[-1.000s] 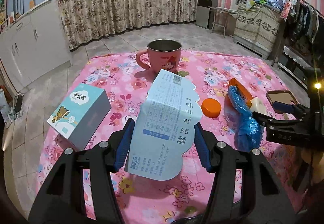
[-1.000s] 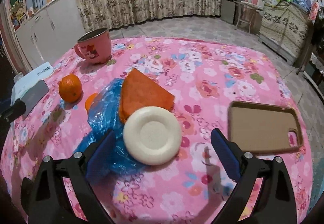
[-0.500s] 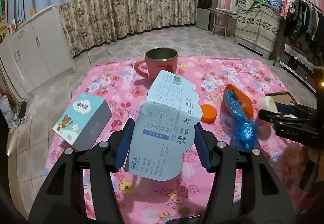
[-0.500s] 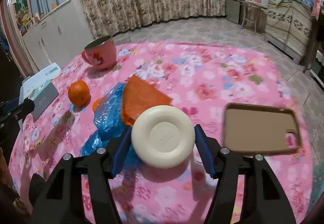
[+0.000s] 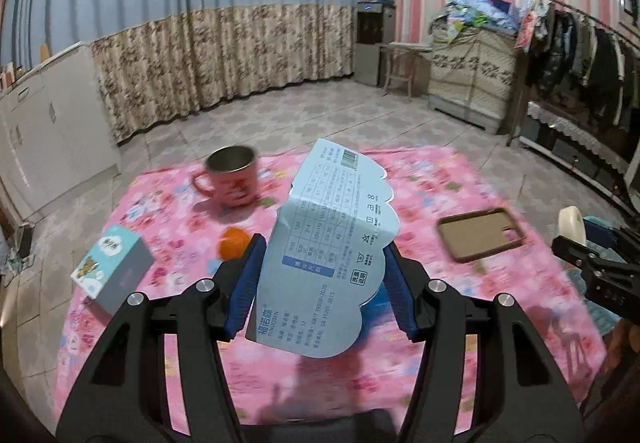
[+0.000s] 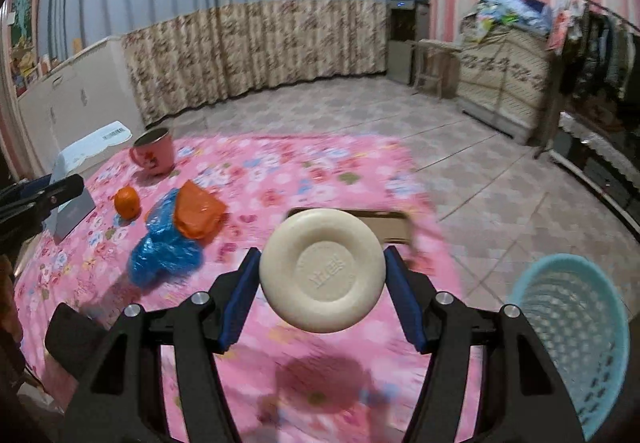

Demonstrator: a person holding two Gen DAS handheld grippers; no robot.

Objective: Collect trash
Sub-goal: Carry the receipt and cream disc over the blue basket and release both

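My left gripper point(image 5: 320, 283) is shut on a pale blue paper package card point(image 5: 324, 255) with scalloped edge and holds it above the pink floral table. My right gripper point(image 6: 322, 283) is shut on a cream round disc point(image 6: 322, 270), lifted above the table; the disc also shows edge-on in the left wrist view point(image 5: 572, 225). A crumpled blue plastic bag point(image 6: 164, 251) and an orange plastic bag point(image 6: 198, 215) lie together on the table. A light blue mesh basket point(image 6: 568, 339) stands on the floor at the lower right of the right wrist view.
A pink mug point(image 5: 232, 179), an orange fruit point(image 5: 236, 247), a teal box point(image 5: 112, 271) and a brown phone case point(image 5: 480, 239) lie on the pink tablecloth point(image 5: 400, 383). White cabinets point(image 5: 48, 131) stand left; a clothes rack point(image 5: 592, 55) stands right.
My right gripper closed on the cream disc and lifted it off the bags, swinging right so the basket came into view. My left gripper rose with the card.
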